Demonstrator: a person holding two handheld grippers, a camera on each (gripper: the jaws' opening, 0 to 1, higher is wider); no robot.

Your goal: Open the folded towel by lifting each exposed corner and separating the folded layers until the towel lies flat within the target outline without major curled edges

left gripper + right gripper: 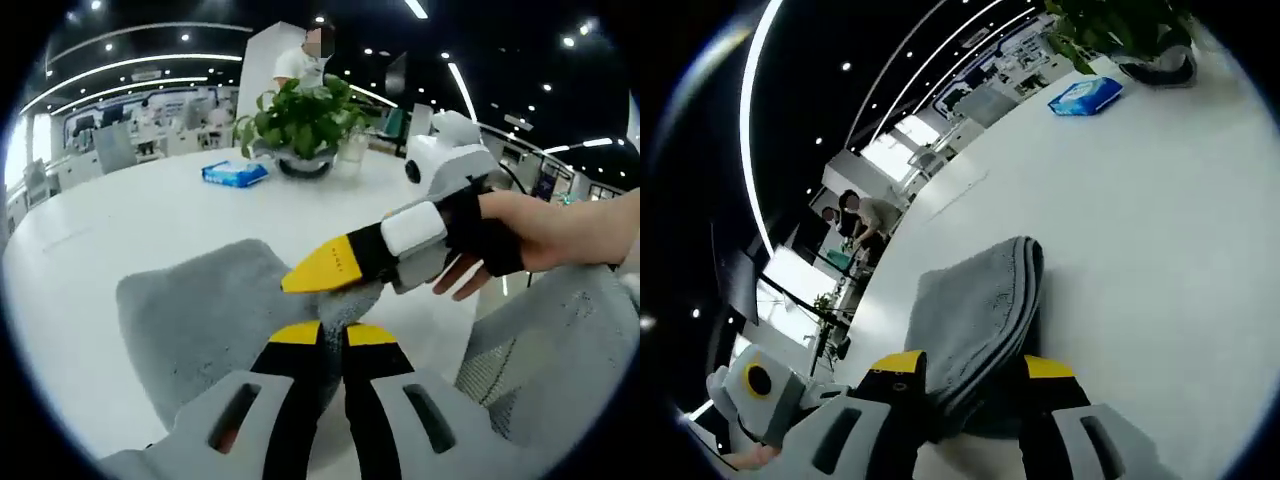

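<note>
The white table carries everything in view, its round top bare over most of its surface. The grey towel lies folded on the near part of it, layers stacked, one thick rounded fold edge showing in the right gripper view.

The left gripper has its 2 yellow-tipped jaws pressed close together on a ridge of the towel, cloth bunched between the tips. The right gripper enters the left gripper view from the right, held by a hand in a black strap; its yellow tip sits just above the towel, close to the left gripper's tips. In the right gripper view its own 2 jaws stand either side of the folded towel edge, grey cloth between them; whether they press on it cannot be told.

Toward the table's far side stand a potted plant with green leaves in a dark pot, and just beside it a blue packet. These are well apart from the towel. A person in a white top stands beyond the plant.
</note>
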